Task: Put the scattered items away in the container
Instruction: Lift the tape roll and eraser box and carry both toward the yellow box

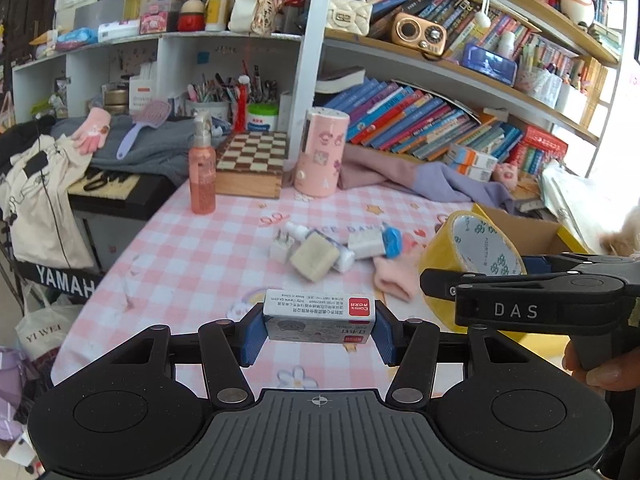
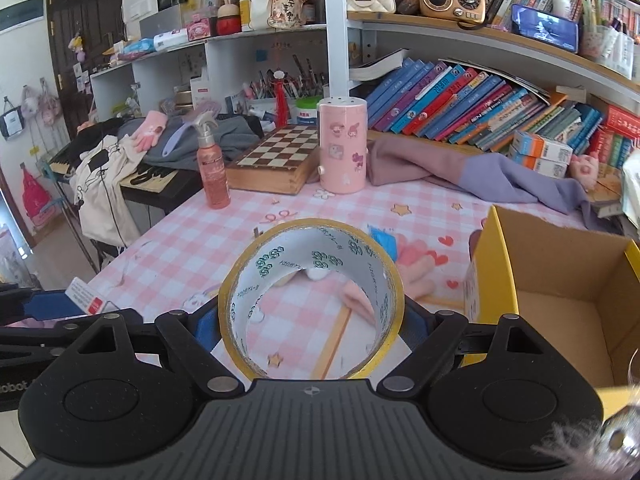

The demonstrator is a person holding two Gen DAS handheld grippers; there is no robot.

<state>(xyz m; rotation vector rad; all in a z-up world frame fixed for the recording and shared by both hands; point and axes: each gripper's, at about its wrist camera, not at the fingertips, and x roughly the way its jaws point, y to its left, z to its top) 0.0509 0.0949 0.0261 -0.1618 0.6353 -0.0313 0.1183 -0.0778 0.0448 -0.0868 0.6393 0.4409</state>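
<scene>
My left gripper [image 1: 318,326] is shut on a small white box with a red label [image 1: 320,314], lifted above the pink checked tablecloth. My right gripper [image 2: 310,320] is shut on a yellow tape roll [image 2: 362,272], its blue pads pressing both sides; that roll [image 1: 464,248] also shows at the right of the left wrist view. An open yellow cardboard box [image 2: 560,272] stands just right of the roll. On the cloth lie a small bottle with a blue cap [image 1: 374,244], a white dropper bottle [image 1: 298,232], a beige sponge-like block [image 1: 314,256] and a pink glove [image 1: 394,276].
A pink spray bottle [image 2: 214,168], a chessboard box [image 2: 276,160] and a pink cylinder [image 2: 342,144] stand at the back of the table. Purple cloth [image 2: 480,176] lies before the bookshelf. A keyboard with bags [image 2: 152,180] sits off the left edge.
</scene>
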